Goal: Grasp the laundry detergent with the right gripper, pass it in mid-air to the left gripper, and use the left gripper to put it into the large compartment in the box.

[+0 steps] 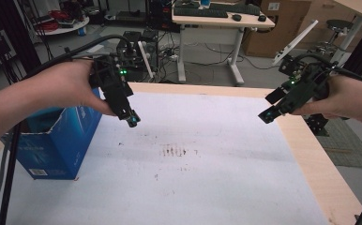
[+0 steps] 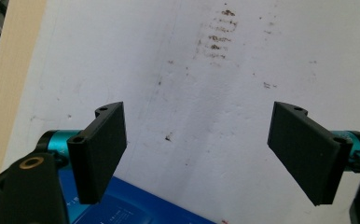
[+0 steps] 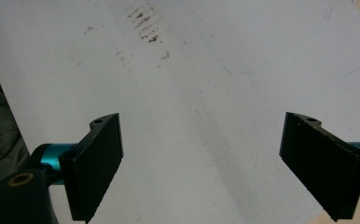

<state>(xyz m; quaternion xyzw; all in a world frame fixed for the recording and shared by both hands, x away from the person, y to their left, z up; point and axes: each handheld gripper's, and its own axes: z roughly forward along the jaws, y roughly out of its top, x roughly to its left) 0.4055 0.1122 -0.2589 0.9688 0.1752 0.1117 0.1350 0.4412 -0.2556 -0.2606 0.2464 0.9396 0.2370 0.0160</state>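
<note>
My left gripper hangs above the white sheet, just right of a blue cardboard box. In the left gripper view the left gripper is open, nothing between its black jaws, and the blue box's top lies below them. My right gripper hovers near the sheet's right edge, tilted down and inward. In the right gripper view the right gripper is open too, with bare white sheet under it.
Brown smudges mark the middle of the sheet. The wooden table edge runs along the right. Behind the table stand a desk, cardboard boxes and cables on the floor.
</note>
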